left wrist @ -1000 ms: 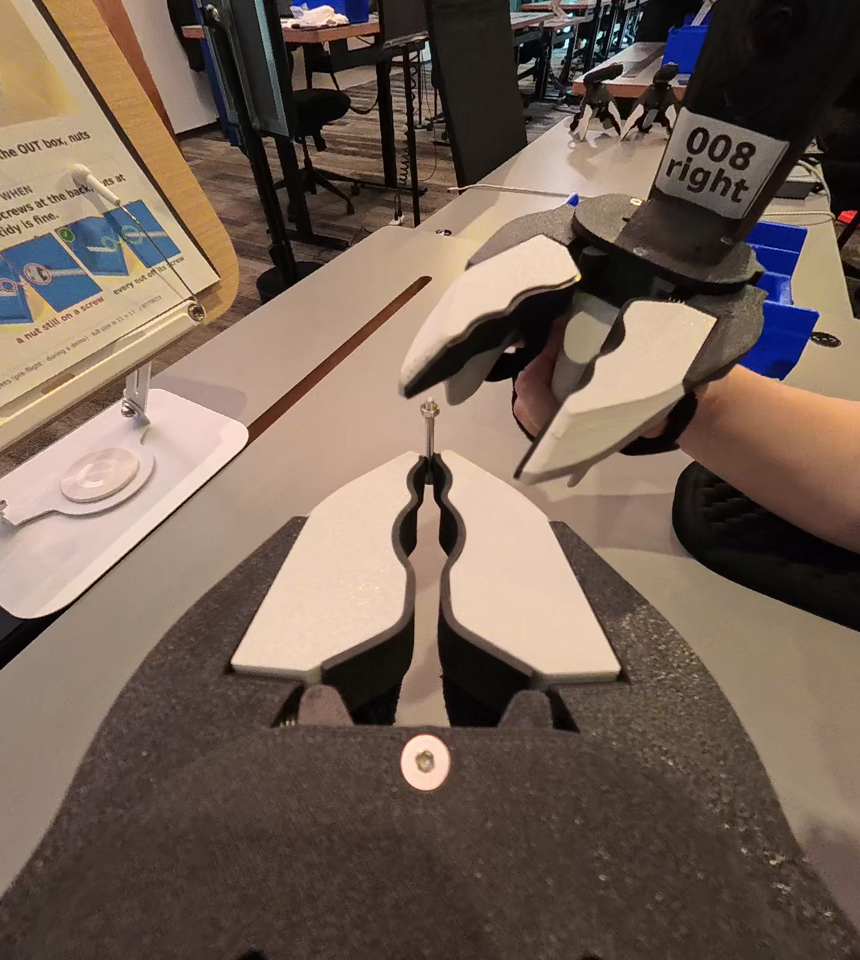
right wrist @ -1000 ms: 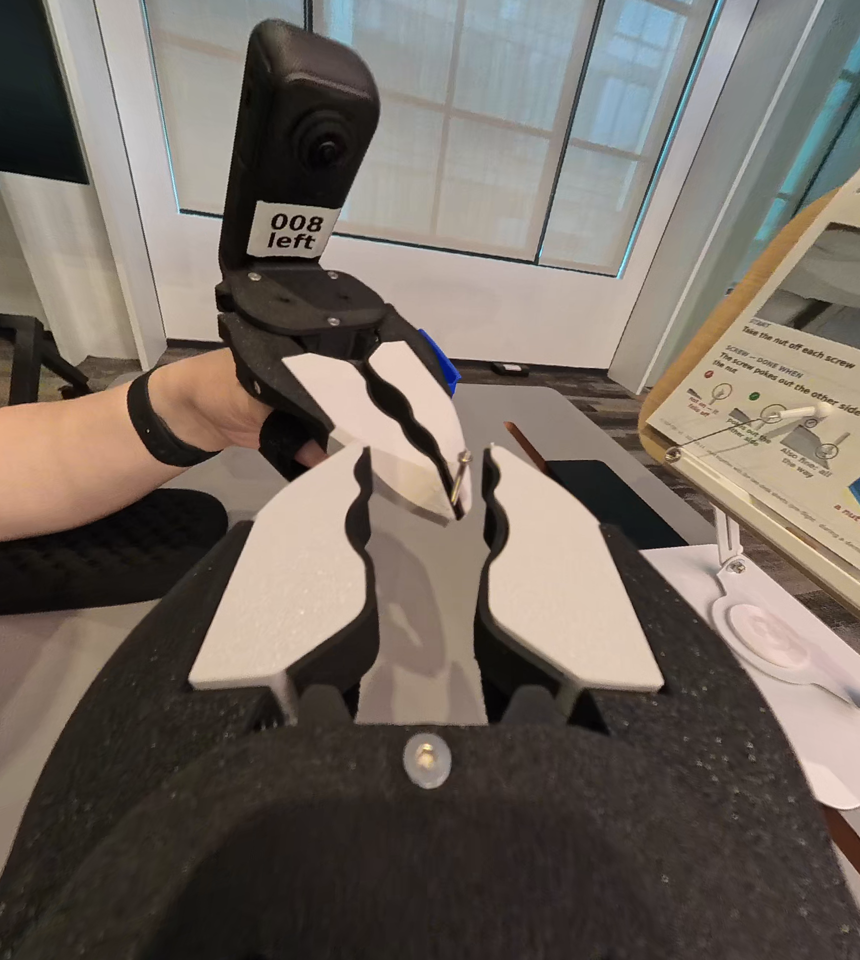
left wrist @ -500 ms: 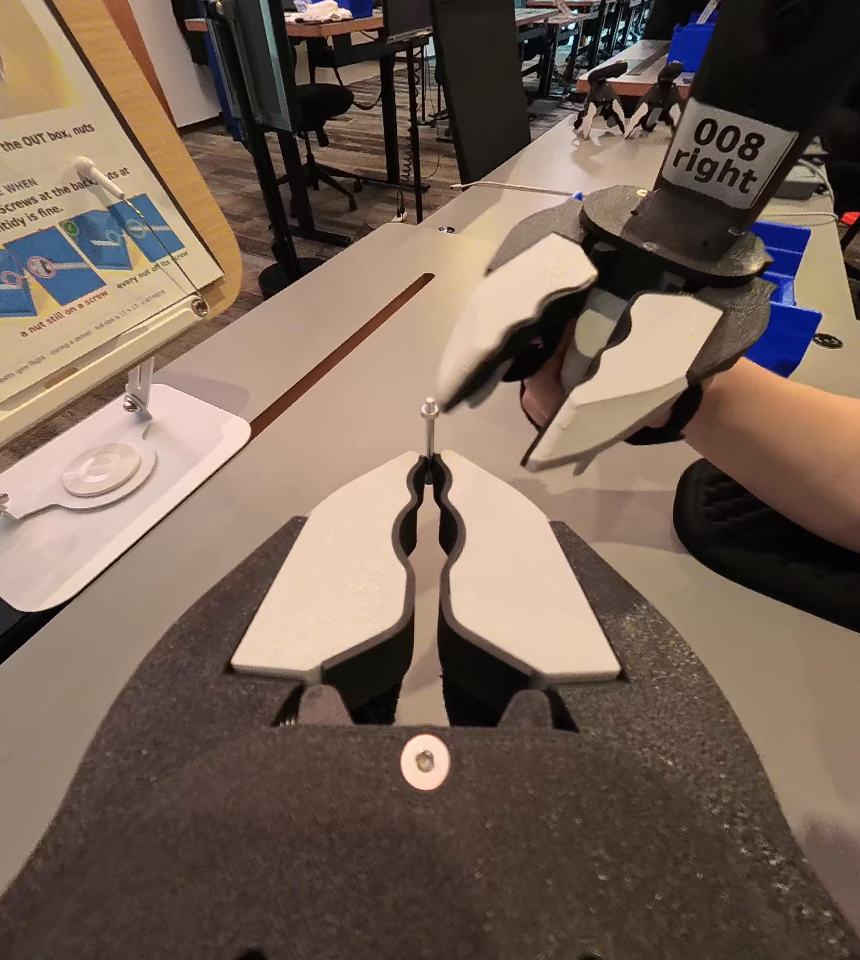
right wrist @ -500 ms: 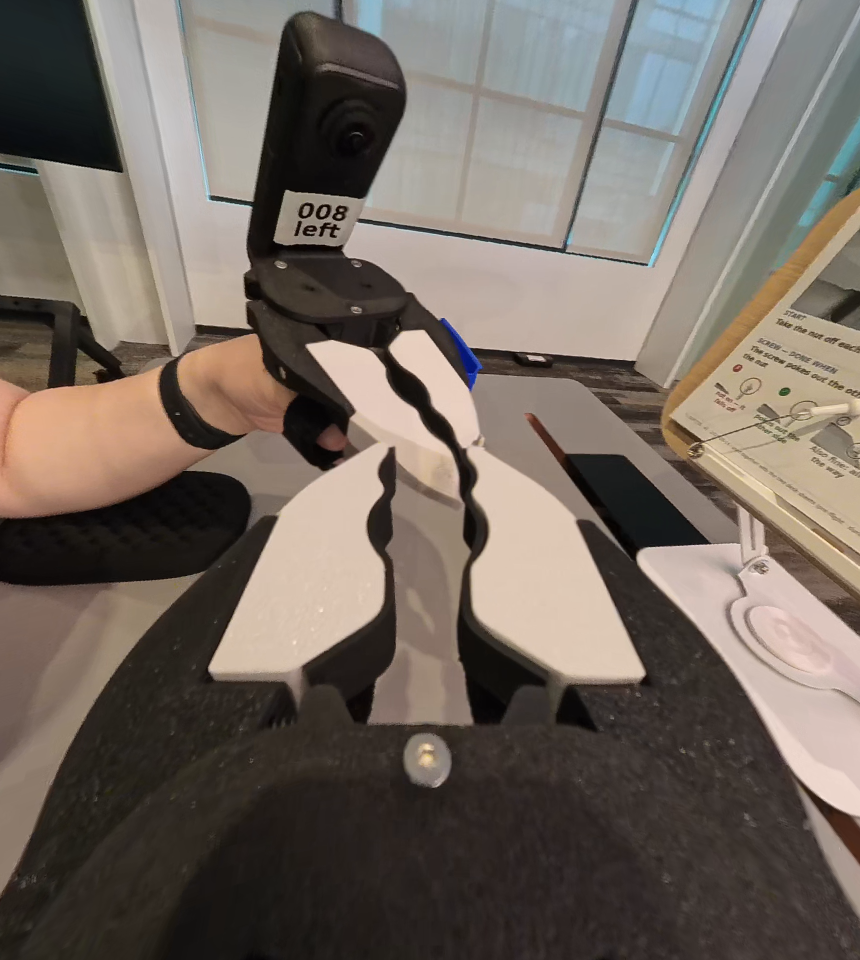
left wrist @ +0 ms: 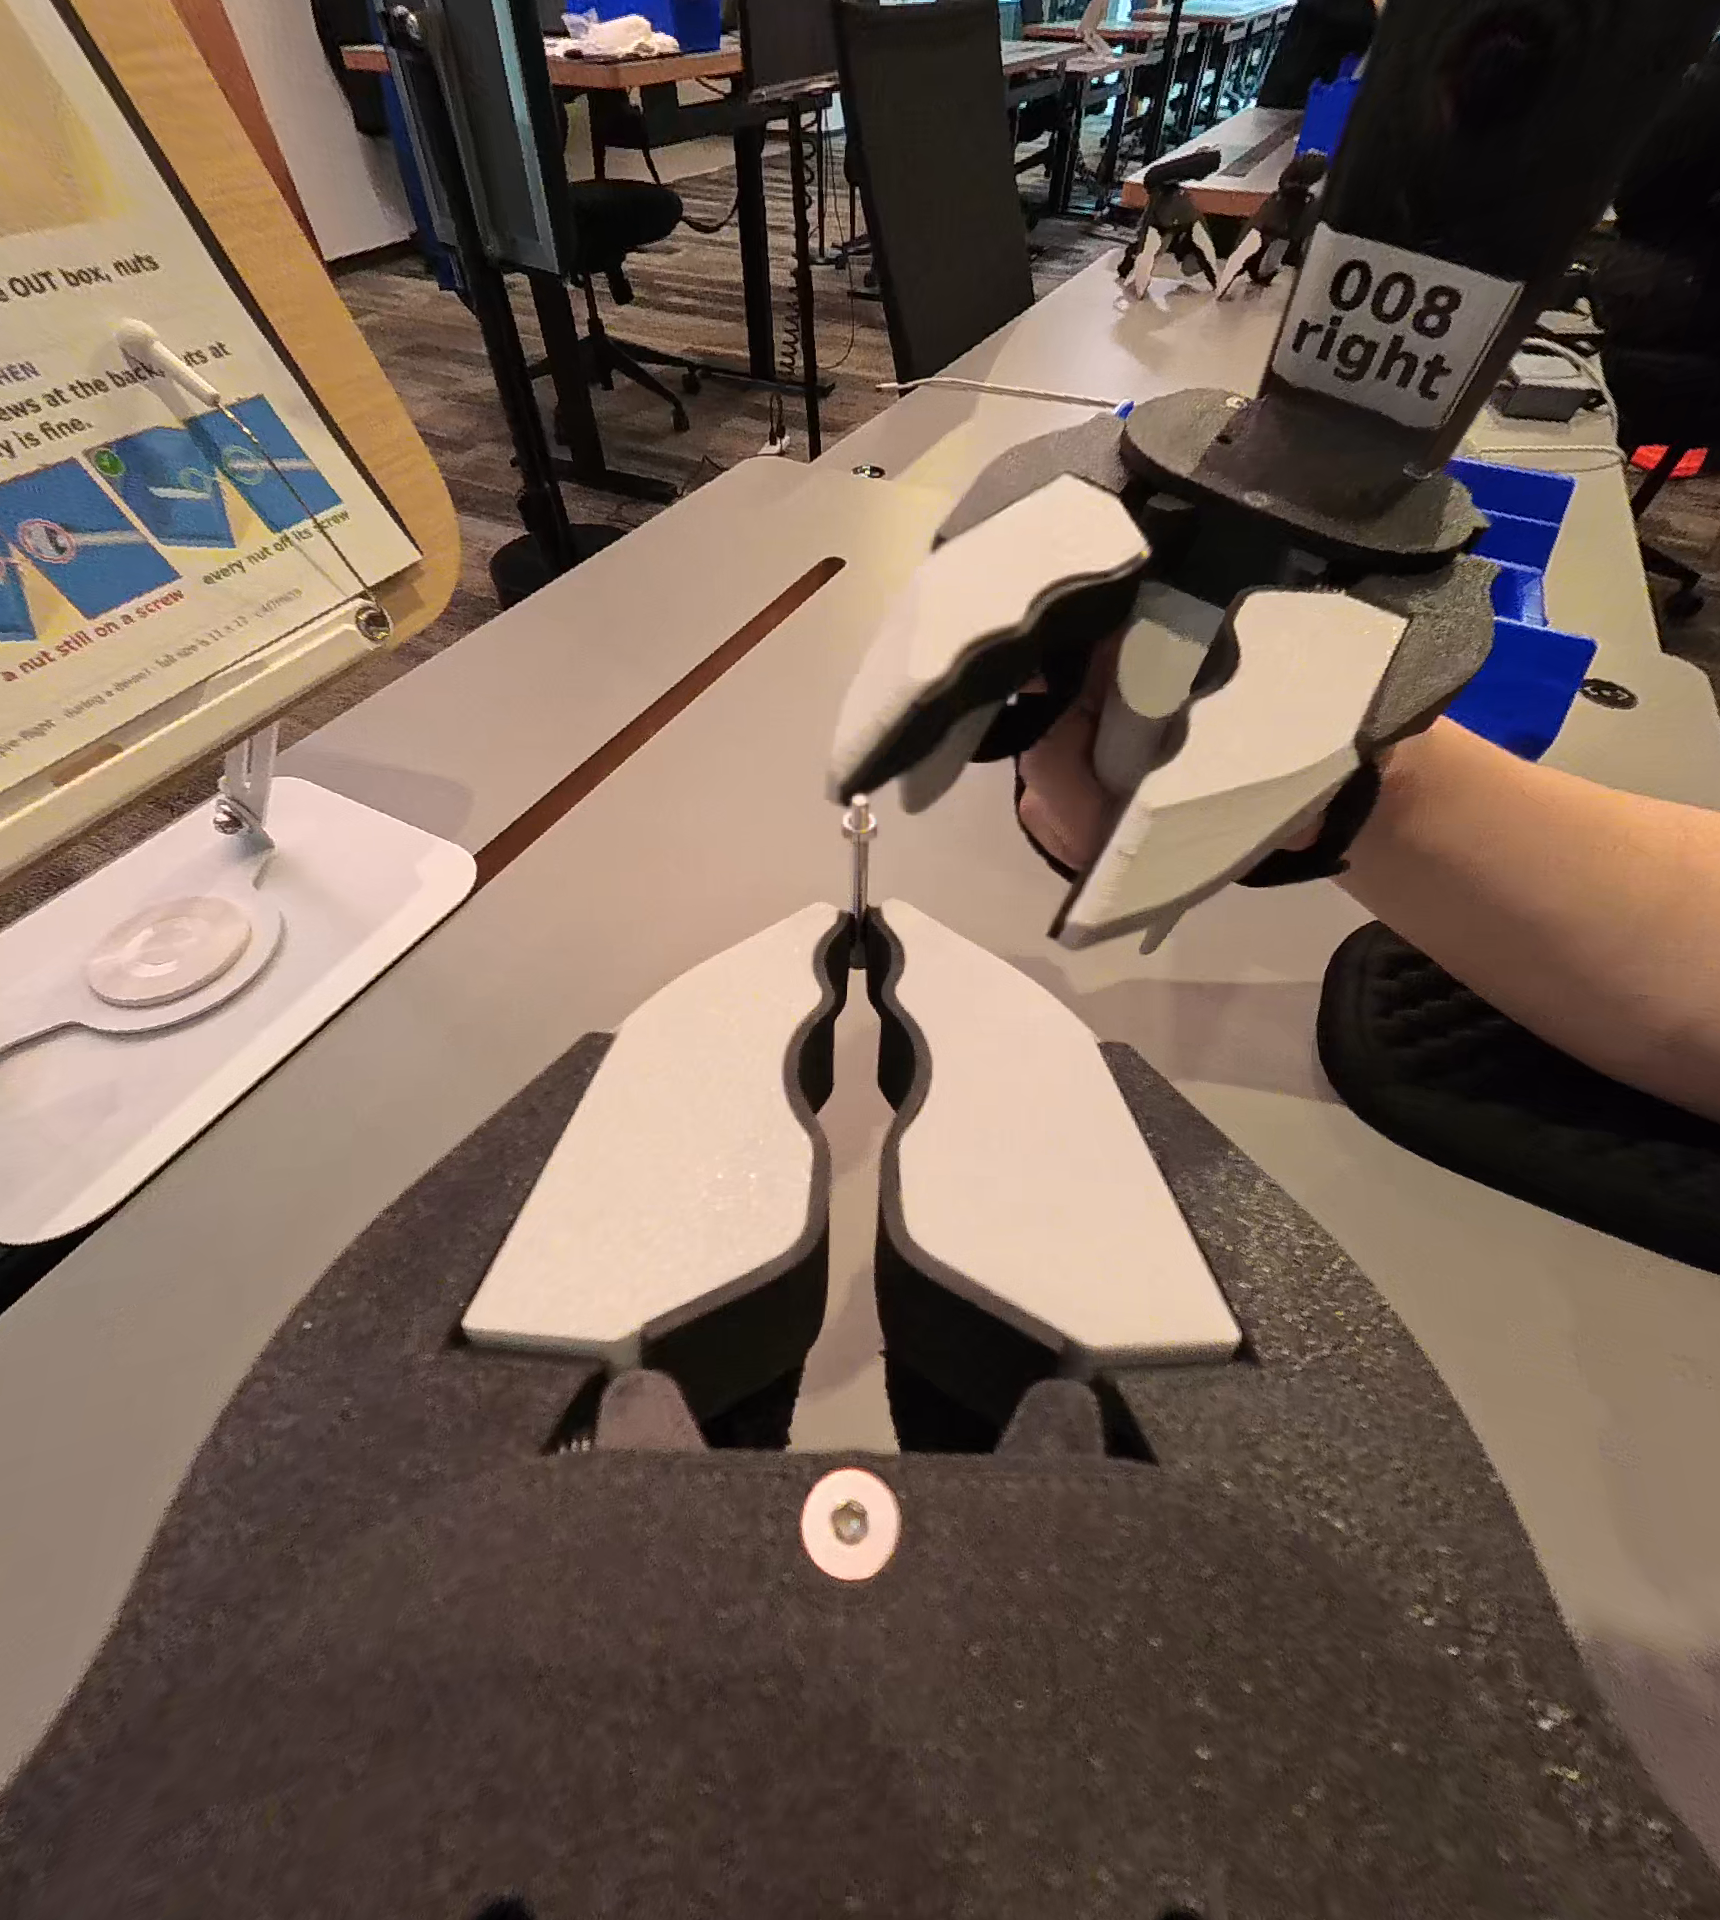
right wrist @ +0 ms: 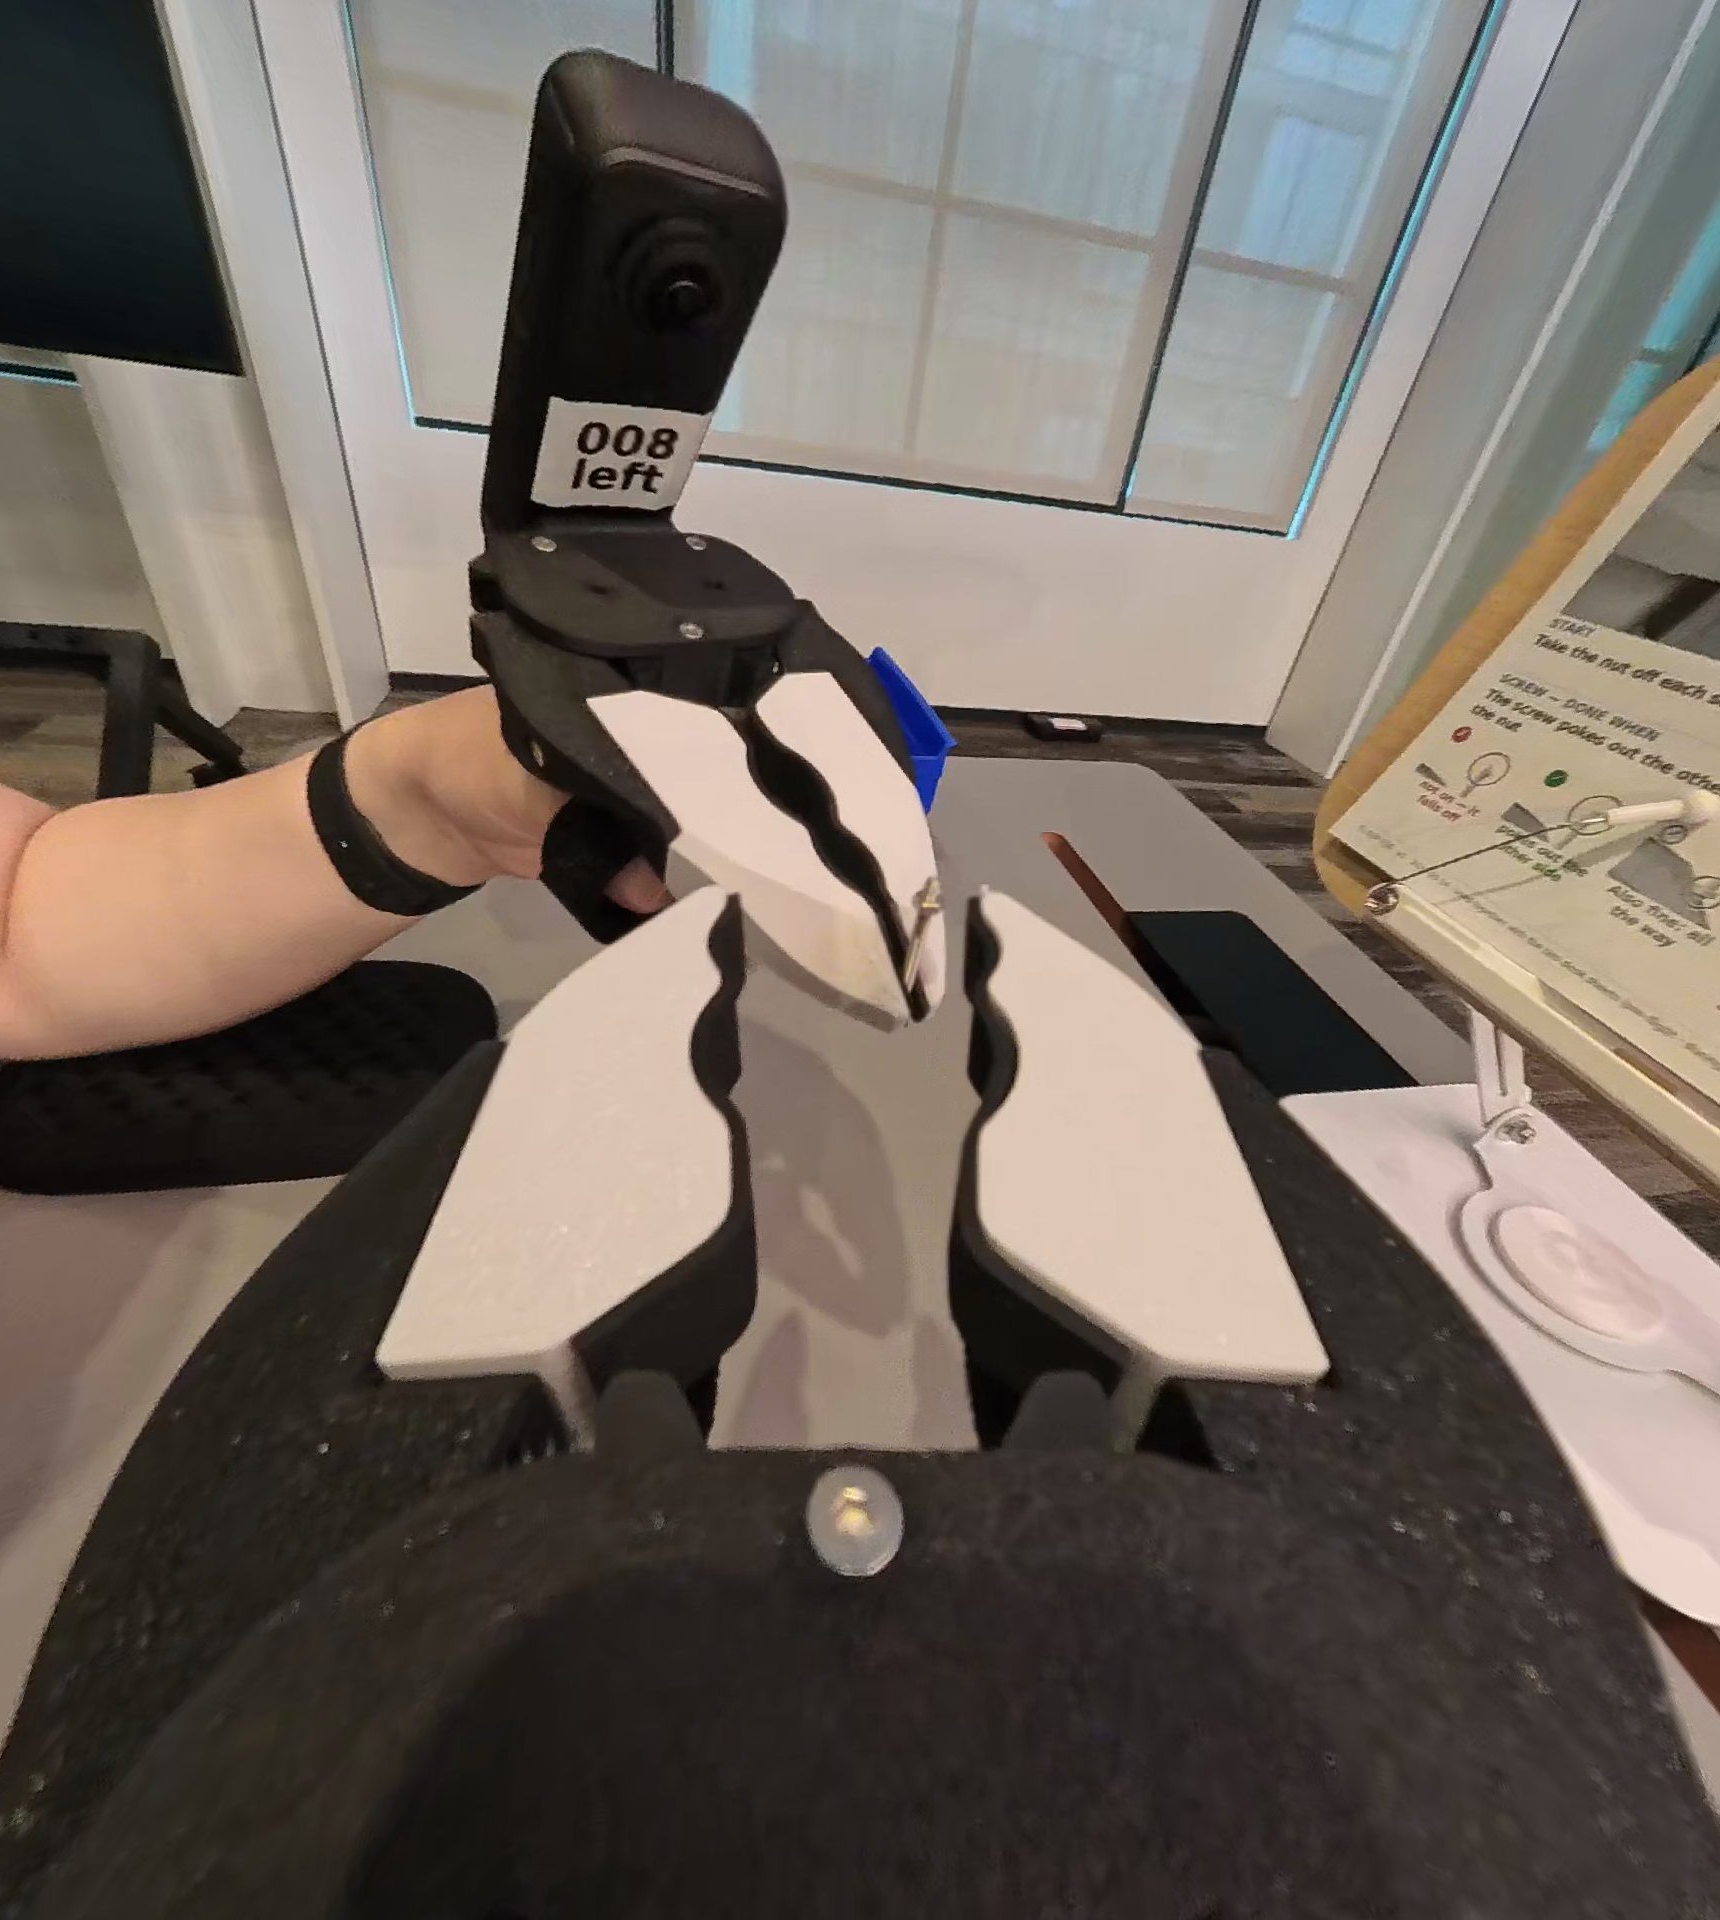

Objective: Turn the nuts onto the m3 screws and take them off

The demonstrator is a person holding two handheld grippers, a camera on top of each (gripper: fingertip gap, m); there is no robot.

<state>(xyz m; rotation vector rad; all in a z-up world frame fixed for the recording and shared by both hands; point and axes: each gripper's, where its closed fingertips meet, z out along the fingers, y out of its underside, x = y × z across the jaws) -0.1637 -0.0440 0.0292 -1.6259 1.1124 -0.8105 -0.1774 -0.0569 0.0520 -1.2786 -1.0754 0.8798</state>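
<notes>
Screw (left wrist: 857, 868) upright in left gripper (left wrist: 861, 920), right gripper (left wrist: 949, 862) spread above.

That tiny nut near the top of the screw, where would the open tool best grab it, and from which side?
Probably by the nut's flat sides, coming from above and closing one finger on each side. The screw stands upright, its lower end pinched in the shut left tool, so the nut end is free. The right tool is open, one fingertip just above it.
</notes>
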